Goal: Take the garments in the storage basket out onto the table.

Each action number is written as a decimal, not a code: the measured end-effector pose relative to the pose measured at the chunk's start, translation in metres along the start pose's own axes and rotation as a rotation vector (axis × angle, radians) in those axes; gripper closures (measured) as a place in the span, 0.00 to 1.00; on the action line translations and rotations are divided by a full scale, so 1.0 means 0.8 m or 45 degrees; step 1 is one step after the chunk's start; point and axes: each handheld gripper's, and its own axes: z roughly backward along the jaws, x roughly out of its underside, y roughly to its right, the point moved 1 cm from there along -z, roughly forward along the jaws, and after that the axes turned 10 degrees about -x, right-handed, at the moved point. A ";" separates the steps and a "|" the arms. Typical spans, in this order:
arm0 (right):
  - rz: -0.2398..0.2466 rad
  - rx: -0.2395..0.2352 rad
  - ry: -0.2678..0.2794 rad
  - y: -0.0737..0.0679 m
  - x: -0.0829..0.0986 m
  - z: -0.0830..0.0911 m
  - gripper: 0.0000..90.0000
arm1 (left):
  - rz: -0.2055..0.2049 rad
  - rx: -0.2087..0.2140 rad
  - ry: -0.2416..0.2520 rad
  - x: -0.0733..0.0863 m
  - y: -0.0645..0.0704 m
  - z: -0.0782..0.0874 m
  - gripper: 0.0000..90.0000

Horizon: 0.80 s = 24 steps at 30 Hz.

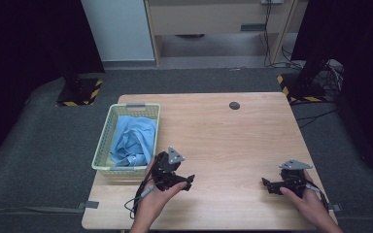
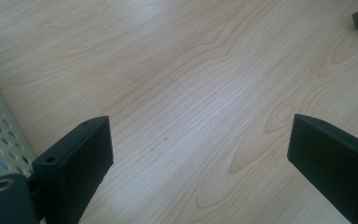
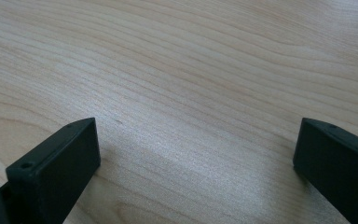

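A pale green perforated basket (image 1: 103, 141) stands at the table's left edge with a crumpled blue cloth (image 1: 133, 138) inside it. My left gripper (image 1: 189, 182) rests low on the wood just right of the basket's near corner, jaws wide open over bare table (image 2: 200, 135); the basket wall (image 2: 0, 140) shows at its left. My right gripper (image 1: 266, 183) sits near the table's front right, pointing left, open with only wood grain between its jaws (image 3: 196, 140). Neither holds anything.
A small dark round disc (image 1: 234, 105) lies near the table's far edge. The wooden table (image 1: 213, 136) stretches broad between basket and right edge. Black stands with yellow-black striped bases (image 1: 80, 92) and cables (image 1: 330, 73) sit on the grey floor beyond.
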 end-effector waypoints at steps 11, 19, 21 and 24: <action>0.001 -0.002 0.000 0.000 0.000 0.000 0.01 | -0.014 -0.026 -0.001 -0.004 -0.014 0.011 0.07; 0.003 -0.003 0.000 -0.002 0.002 0.002 0.01 | -0.031 -0.022 -0.022 -0.009 -0.021 0.014 0.08; 0.004 -0.003 -0.001 -0.002 0.003 0.002 0.01 | -0.035 -0.023 -0.030 -0.009 -0.025 0.014 0.08; 0.003 -0.003 0.000 -0.002 0.003 0.002 0.01 | -0.030 -0.031 -0.046 -0.006 -0.031 0.013 0.08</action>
